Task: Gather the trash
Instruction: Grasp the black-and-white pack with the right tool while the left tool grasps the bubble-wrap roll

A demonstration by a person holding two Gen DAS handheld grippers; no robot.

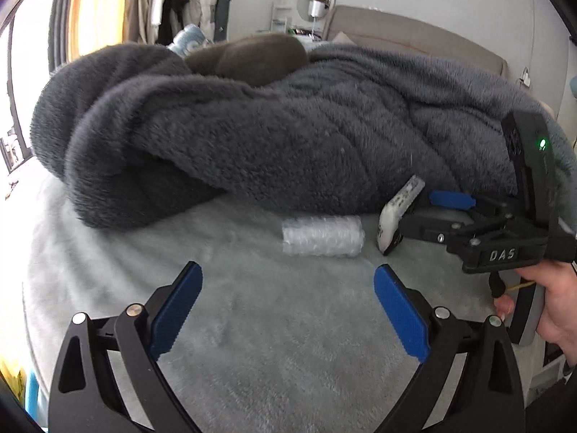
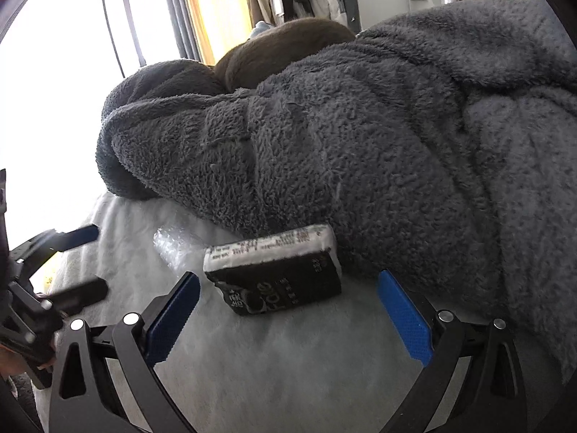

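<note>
A roll of clear bubble wrap [image 1: 322, 235] lies on the pale grey bed cover, just ahead of my open, empty left gripper [image 1: 287, 306]. A black and white wrapper packet [image 1: 395, 216] leans against the dark blanket to its right. In the right wrist view the packet [image 2: 276, 270] sits just ahead of my open right gripper [image 2: 288, 312], between the fingertips' line and the blanket, with the bubble wrap [image 2: 176, 249] behind it to the left. The right gripper [image 1: 429, 213] also shows in the left wrist view, open around the packet's near end. The left gripper [image 2: 90, 263] shows at far left.
A bulky dark grey fleece blanket [image 1: 288, 126] is heaped across the bed behind the trash. A brown pillow [image 1: 252, 57] lies beyond it. Clothes hang at the back [image 1: 180, 0] beside a window; a round mirror and shelf [image 1: 313, 0] stand by the headboard.
</note>
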